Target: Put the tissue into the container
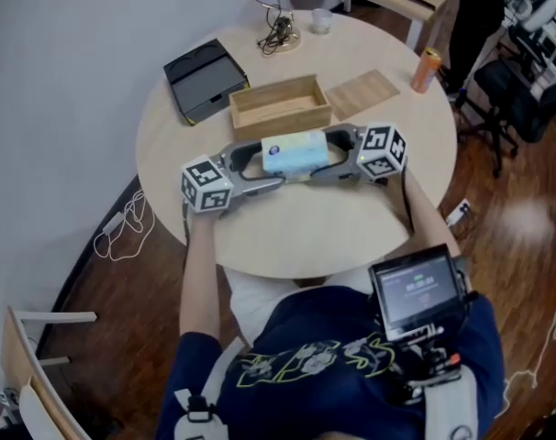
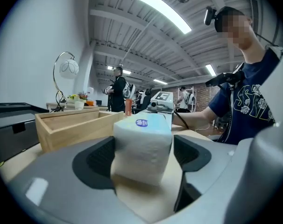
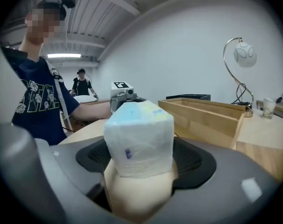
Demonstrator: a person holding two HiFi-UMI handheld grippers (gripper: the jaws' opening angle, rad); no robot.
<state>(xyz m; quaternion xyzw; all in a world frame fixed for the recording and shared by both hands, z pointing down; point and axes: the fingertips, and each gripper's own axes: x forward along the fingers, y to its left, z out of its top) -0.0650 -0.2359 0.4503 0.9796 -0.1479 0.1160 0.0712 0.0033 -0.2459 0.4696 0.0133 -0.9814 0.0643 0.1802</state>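
Head view: tissue pack (image 1: 294,152) straddled by left gripper (image 1: 264,166) and right gripper (image 1: 326,159), jaws spread.
Wooden box (image 1: 280,105) is set just behind, dark tray (image 1: 203,81) beside.

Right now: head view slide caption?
Left gripper and right gripper flank a pale blue tissue pack beside an open wooden box on a round table.

The tissue pack (image 1: 295,152), soft and white with a pale blue top, lay flat near the middle of the round tabletop (image 1: 305,236). Just beyond it, toward the far edge, sat the shallow wooden container (image 1: 280,119), open-topped and empty.
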